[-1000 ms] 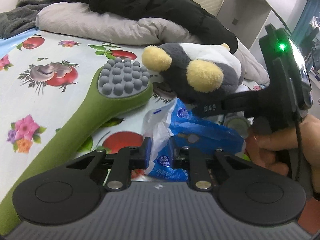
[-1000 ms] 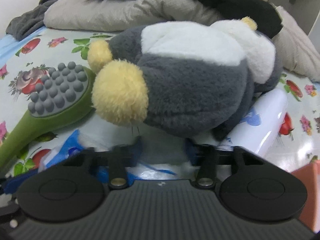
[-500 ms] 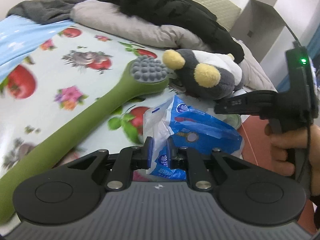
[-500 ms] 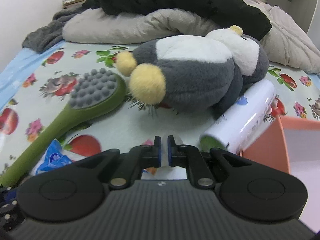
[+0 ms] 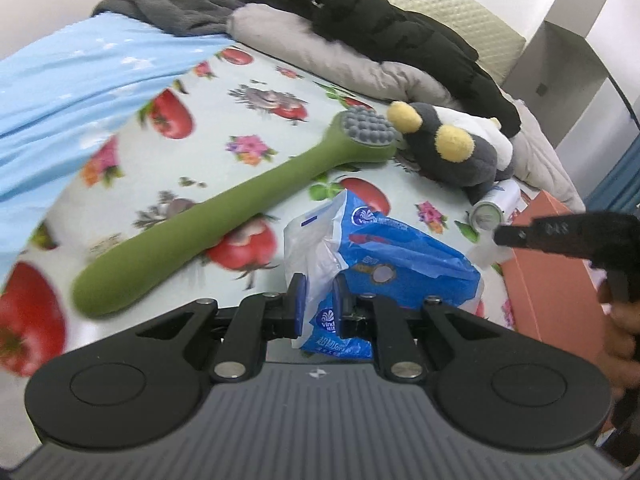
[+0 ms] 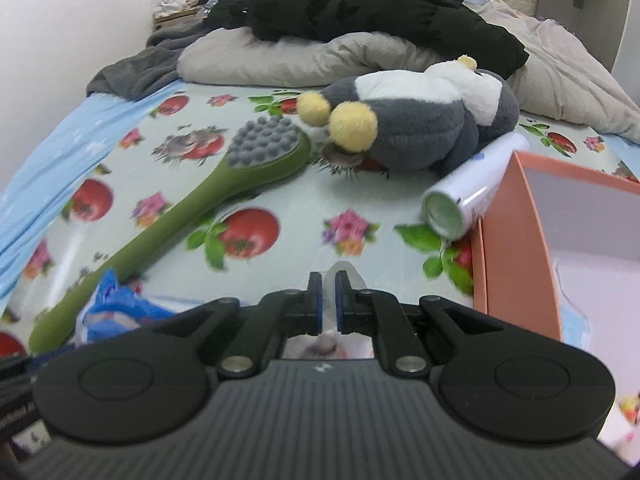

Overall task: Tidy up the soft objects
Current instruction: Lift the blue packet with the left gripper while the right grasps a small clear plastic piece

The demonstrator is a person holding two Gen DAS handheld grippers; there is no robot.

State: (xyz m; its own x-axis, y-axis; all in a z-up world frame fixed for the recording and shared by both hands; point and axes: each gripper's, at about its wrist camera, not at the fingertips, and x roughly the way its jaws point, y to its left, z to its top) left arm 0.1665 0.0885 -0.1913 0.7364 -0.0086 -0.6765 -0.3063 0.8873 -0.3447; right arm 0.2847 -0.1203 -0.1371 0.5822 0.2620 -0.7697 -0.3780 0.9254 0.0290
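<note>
Left gripper jaws pinch the blue tissue pack lifted beside the orange box, right gripper jaws pinch its clear wrapper edge; best keep both pinches firm, carry over box rim, lower inside
</note>
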